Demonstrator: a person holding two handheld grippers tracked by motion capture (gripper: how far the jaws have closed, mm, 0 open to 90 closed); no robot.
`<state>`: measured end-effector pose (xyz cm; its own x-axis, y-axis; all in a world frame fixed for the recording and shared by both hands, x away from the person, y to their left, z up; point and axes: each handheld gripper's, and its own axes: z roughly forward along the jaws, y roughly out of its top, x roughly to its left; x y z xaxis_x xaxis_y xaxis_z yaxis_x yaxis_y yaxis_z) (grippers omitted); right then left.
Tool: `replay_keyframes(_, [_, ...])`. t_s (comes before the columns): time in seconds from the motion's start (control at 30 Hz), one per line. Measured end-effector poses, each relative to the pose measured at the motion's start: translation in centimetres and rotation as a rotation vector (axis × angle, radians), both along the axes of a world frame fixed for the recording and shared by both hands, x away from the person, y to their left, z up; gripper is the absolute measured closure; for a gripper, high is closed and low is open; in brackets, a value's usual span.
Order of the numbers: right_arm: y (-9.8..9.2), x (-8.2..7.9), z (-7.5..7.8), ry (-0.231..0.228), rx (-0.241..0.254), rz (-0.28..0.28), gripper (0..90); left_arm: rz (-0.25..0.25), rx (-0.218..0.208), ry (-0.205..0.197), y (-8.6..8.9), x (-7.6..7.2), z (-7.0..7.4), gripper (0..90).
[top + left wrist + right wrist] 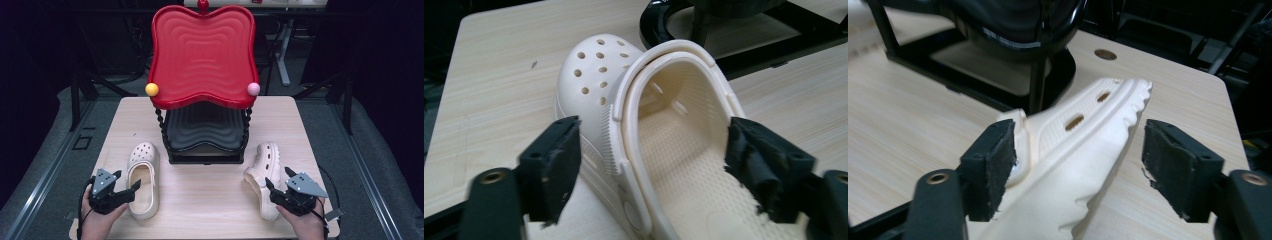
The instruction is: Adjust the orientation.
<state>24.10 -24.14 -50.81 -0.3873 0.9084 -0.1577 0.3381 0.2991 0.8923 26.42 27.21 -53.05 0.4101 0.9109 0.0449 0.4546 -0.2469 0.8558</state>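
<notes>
Two cream foam clogs lie on the wooden table (210, 200), one to each side of a two-tier stand whose red tray (202, 55) hangs over a black tray (205, 131) below. The left clog (144, 177) sits upright on its sole, toe toward the stand, its strap folded forward over the opening. The right clog (263, 177) lies tipped on its side, ridged sole edge turned outward.

The left gripper (136, 187) stands spread wide at the heel end, one jaw outside the left wall of the shoe and the other over the footbed — in the left gripper view the pads straddle that side wall and strap without pressing on it. The right gripper (278, 178) is likewise spread, its jaws either side of the tipped clog's heel; one pad sits close against the foam by the strap rivet, the other stands clear of the sole edge.

These shoes look light and springy — moulded foam that will give under a pinch and spring back, not at all fragile. The matte, textured surface should offer decent friction. I would judge the side wall near the heel the best hold on the upright one, and the heel and sole on the tipped one; the loose strap may swivel if pinched alone.
</notes>
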Motion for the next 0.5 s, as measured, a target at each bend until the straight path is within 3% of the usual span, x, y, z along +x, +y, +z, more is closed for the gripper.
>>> replay_keyframes(0.13, [-0.8, 0.5, -0.9, 0.040, 0.048, -0.008, 39.5, 0.020, -0.020, -0.008, 0.3, -0.2, -0.2, 32.9])
replay_keyframes(0.2, [-1.1, 0.6, -1.2, 0.044, 0.075, -0.030, 40.9, 0.040, -0.062, 0.002, 0.8, -0.4, -0.2, 35.1])
replay_keyframes(0.3, [-1.6, 0.6, -1.1, 0.036, 0.100, -0.038, 46.4, 0.049, -0.088, 0.009, 1.2, -0.4, -0.3, 38.0])
replay_keyframes(0.43, [-1.9, 0.7, -0.8, 0.015, 0.103, -0.063, 49.3, 0.064, -0.088, -0.025, 1.5, -0.3, -0.5, 42.6])
replay_keyframes(0.5, [-2.0, 0.6, -0.7, 0.004, 0.082, -0.084, 51.6, 0.078, -0.095, 0.007, 1.5, -0.1, -0.6, 46.2])
